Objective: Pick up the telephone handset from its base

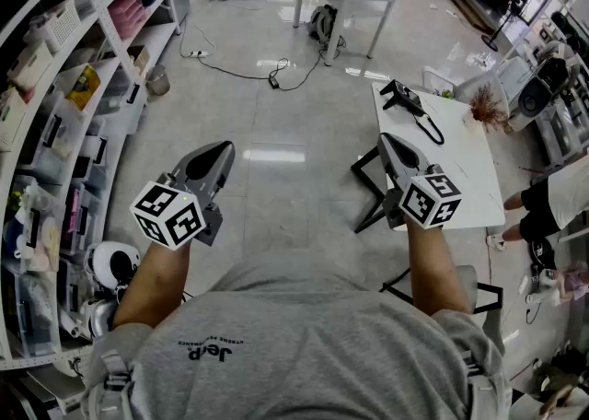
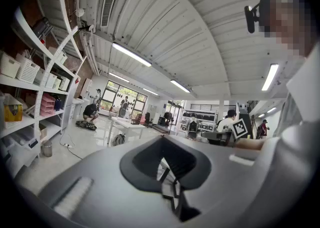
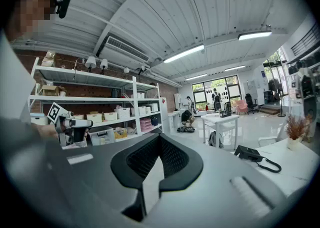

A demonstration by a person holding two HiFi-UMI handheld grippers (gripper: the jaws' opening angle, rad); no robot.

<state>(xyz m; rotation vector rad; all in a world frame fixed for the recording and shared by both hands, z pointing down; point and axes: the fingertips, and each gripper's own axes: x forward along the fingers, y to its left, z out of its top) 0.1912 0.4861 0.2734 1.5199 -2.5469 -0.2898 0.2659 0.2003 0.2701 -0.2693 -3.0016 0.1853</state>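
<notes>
Head view: the telephone point(image 1: 405, 99) sits at the far left corner of the white table point(image 1: 474, 190), handset resting on its base, its long axis slanting from far-left to near-right, with the cord point(image 1: 433, 130) trailing toward me. It lies ahead of my right gripper point(image 1: 386, 140) and slightly to its right, well apart from the tip. In the right gripper view the phone shows low and off to the right, not in line with the jaws. That gripper is plainly the nearer one; my left gripper point(image 1: 224, 146) hangs over open floor, far off to the left. Both sets of jaws are closed together with nothing between them, so I judge the right must open before it reaches in.
</notes>
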